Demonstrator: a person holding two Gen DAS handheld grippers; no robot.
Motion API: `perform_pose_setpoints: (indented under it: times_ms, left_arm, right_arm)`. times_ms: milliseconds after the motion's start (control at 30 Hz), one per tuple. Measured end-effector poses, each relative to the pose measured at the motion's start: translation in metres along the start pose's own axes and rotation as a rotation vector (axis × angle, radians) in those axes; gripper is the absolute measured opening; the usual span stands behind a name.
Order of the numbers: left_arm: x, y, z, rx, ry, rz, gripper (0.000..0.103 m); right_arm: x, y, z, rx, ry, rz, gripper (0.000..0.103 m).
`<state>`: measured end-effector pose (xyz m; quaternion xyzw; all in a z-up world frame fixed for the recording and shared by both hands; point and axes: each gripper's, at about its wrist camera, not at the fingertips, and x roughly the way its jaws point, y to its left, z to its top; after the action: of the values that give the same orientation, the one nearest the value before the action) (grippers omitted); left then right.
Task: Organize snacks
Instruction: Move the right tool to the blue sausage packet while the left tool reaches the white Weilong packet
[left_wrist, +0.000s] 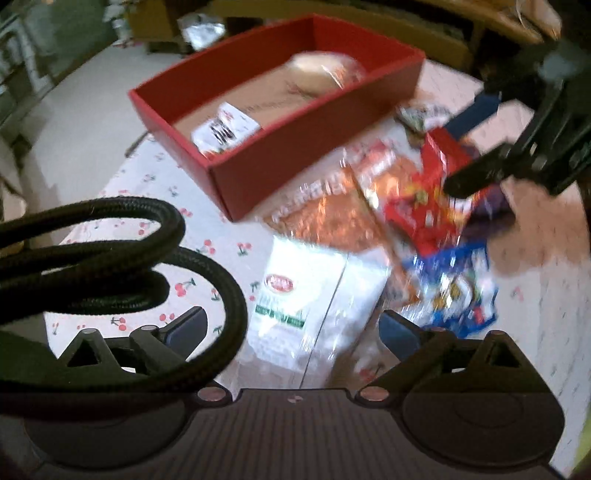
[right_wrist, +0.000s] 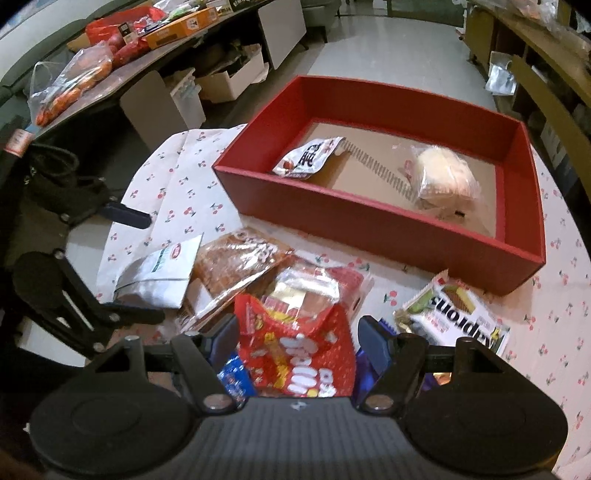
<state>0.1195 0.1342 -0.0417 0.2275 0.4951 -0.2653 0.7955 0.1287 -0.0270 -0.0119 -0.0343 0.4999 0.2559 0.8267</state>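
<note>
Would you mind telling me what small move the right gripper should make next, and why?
Probably close the right gripper on the red crinkly snack packet. The packet sits between its blue pads, which do not appear to press it yet, and the red cardboard box beyond already holds two snacks with bare floor left.

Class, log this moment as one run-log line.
box: red box, two snacks inside | left gripper: open over white pouch | right gripper: around red bag, grip unclear
</note>
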Motion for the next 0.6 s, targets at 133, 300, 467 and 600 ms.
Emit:
perform_pose_setpoints:
  times_ms: [133,300,467,600]
  left_arm:
    - [0.020,0.005,-0.007,-0.019,0.046,0.004,0.099]
    - [0.017,0.004,-0.011,-0.126,0.025,-0.019,0.081]
    - [0.006,-0.018,-0.009,-0.143,0.059,0.038,0.062]
    - [0.001,-0.032,-0.007,-0.153,0.066,0.085,0.057]
  right_arm:
    - [-0.001,0.011,-0.008,-0.040,-0.001,-0.018,0.077]
    - [-0.016,0.027,-0.013,-0.121,-0.060,-0.049,0.077]
    - [-0.029,0.046,-0.028,-0.225,-0.083,-0.053,0.077]
    - [-0.034,0.056,-0.044,-0.281,-0.071,-0.009,0.077]
